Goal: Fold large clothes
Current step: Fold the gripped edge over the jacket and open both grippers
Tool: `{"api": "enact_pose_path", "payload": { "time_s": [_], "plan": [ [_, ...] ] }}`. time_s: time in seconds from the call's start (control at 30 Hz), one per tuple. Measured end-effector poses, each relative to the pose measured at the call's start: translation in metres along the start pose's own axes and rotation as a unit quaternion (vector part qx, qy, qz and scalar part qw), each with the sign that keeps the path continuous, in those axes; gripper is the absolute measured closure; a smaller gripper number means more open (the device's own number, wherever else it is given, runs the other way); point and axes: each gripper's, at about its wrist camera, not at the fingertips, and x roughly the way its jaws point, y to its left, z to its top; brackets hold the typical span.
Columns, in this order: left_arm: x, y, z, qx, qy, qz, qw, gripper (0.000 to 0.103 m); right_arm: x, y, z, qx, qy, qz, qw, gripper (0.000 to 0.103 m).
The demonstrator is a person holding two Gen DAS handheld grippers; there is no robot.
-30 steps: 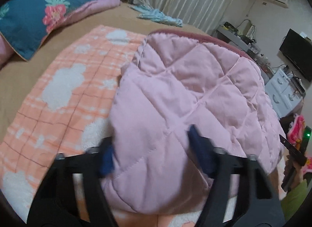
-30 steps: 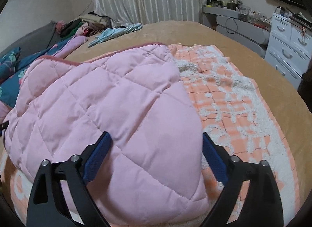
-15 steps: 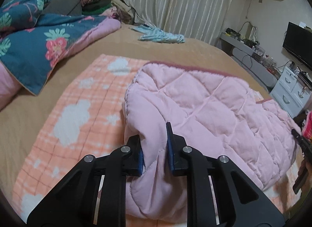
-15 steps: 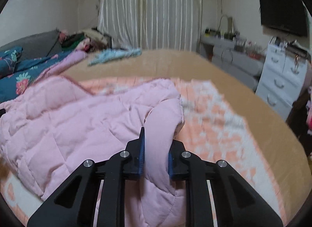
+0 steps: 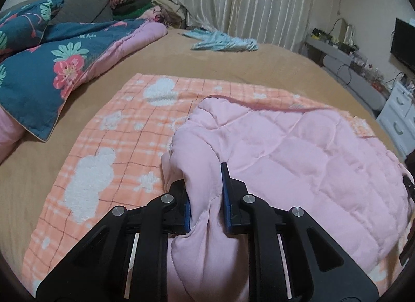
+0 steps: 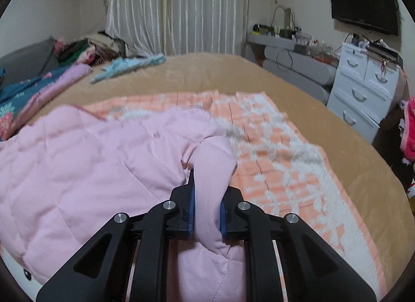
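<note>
A pink quilted garment (image 5: pixel 298 151) lies spread on an orange checked blanket (image 5: pixel 116 146) on the bed. My left gripper (image 5: pixel 205 193) is shut on a bunched fold at the garment's near left edge, the blue pads pinching the fabric. In the right wrist view the same pink garment (image 6: pixel 90 161) fills the left half, and my right gripper (image 6: pixel 207 198) is shut on a rolled fold at its near right edge. Both pinched edges are lifted a little off the blanket (image 6: pixel 285 167).
A tan bedspread (image 5: pixel 207 65) covers the bed. A dark blue floral duvet (image 5: pixel 44 68) lies at the left, a light blue garment (image 5: pixel 223 42) at the far side, a clothes pile by the curtains. White drawers (image 6: pixel 363 89) and a wall television (image 6: pixel 363 6) stand right of the bed.
Both grippers went from open over the pink garment to shut on folds at its near edge, and both have since pulled back, lifting the pinched fabric.
</note>
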Motion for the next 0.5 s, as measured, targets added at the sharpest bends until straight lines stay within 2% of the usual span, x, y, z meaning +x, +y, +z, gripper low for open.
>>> {"api": "enact_pose_path", "payload": {
  "time_s": [0.23,0.3,0.37,0.4,0.43,0.47,0.5],
  "plan": [
    [0.025,-0.001,-0.006,0.006,0.020,0.016,0.9996,0.092,0.021,-0.006,-0.014,0.025,0.041,0.013,0.999,0.087],
    [0.026,-0.002,-0.007,0.010,0.024,0.018,0.9995,0.090,0.020,-0.006,-0.015,0.030,0.048,0.013,0.998,0.084],
    [0.023,-0.002,-0.007,0.015,0.023,0.019,0.9994,0.086,0.017,-0.009,-0.015,0.042,0.053,0.016,0.998,0.076],
    [0.019,-0.001,-0.007,0.016,0.021,0.020,0.9995,0.077,0.014,-0.010,-0.015,0.048,0.054,0.019,0.997,0.072],
    [0.018,-0.001,-0.008,0.016,0.020,0.019,0.9995,0.062,0.011,-0.012,-0.014,0.052,0.053,0.021,0.997,0.061],
    [0.014,-0.001,-0.008,0.015,0.019,0.016,0.9996,0.055,0.007,-0.014,-0.013,0.056,0.050,0.021,0.997,0.047],
    [0.010,-0.001,-0.008,0.017,0.017,0.015,0.9996,0.045,0.002,-0.015,-0.013,0.061,0.044,0.017,0.997,0.042]
  ]
}}
